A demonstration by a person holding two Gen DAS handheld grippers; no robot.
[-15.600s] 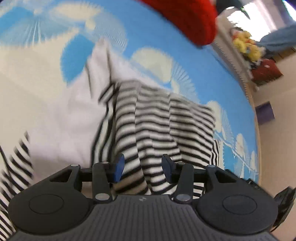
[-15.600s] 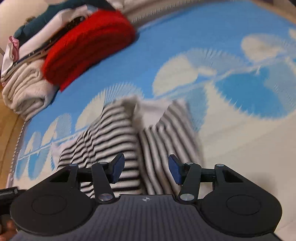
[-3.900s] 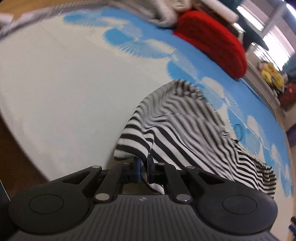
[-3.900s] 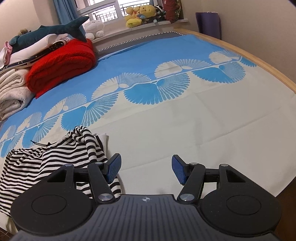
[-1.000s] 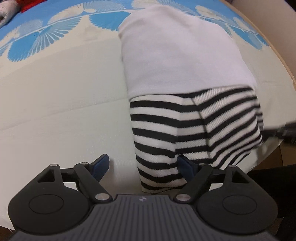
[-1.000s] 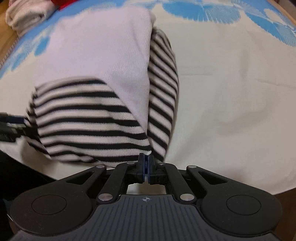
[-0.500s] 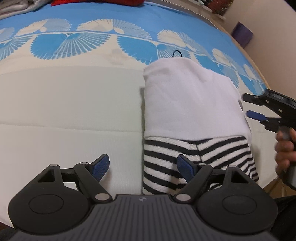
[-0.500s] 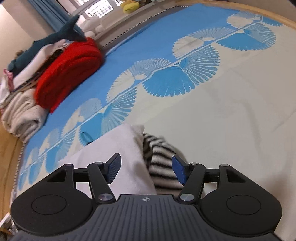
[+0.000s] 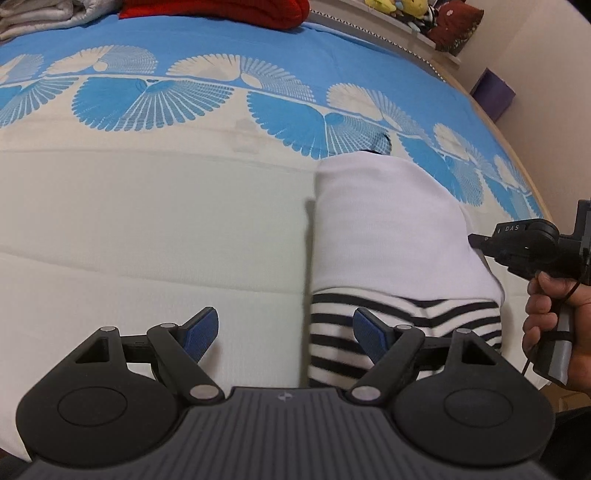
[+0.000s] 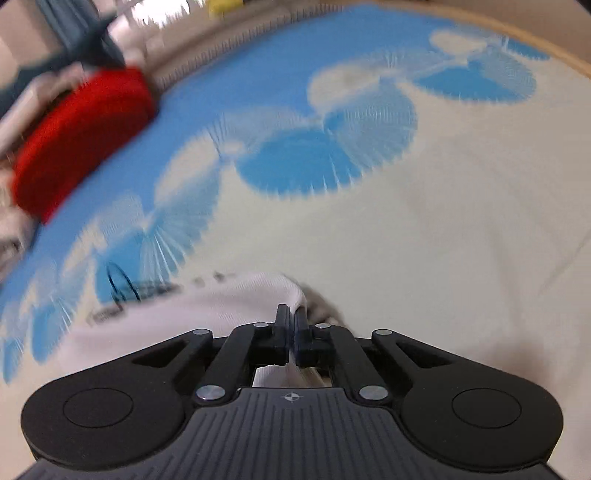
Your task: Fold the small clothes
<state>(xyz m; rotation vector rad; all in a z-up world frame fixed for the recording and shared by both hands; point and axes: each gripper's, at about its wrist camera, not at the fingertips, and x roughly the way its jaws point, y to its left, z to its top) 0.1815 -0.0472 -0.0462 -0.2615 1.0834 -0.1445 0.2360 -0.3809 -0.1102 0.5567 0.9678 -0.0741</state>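
The folded garment [image 9: 388, 236] lies on the bed [image 9: 147, 206] near its near edge, toward the right-hand side as the left wrist view shows it, on the cream part of the sheet just below the band of blue fan shapes. Its upper part is plain white and its near end is black-and-white striped. The left tongs [image 9: 286, 334] hover low over the near edge of the bed with their blue-padded fingers spread wide, holding nothing; the right-hand pad [image 9: 369, 334] sits over the striped end, the other over bare sheet. The right tongs [image 10: 291, 325] are pressed together on a white fold of the garment [image 10: 229, 299], cloth caught between the black fingers. In the left wrist view the right tongs [image 9: 480, 242] reach in from the right edge of the bed at the garment's white side, gripped by a hand [image 9: 550, 314]. A red knitted bundle [image 9: 221, 11] lies at the far edge of the bed, with pale folded cloths [image 9: 44, 16] beside it. The right wrist view is motion-blurred.
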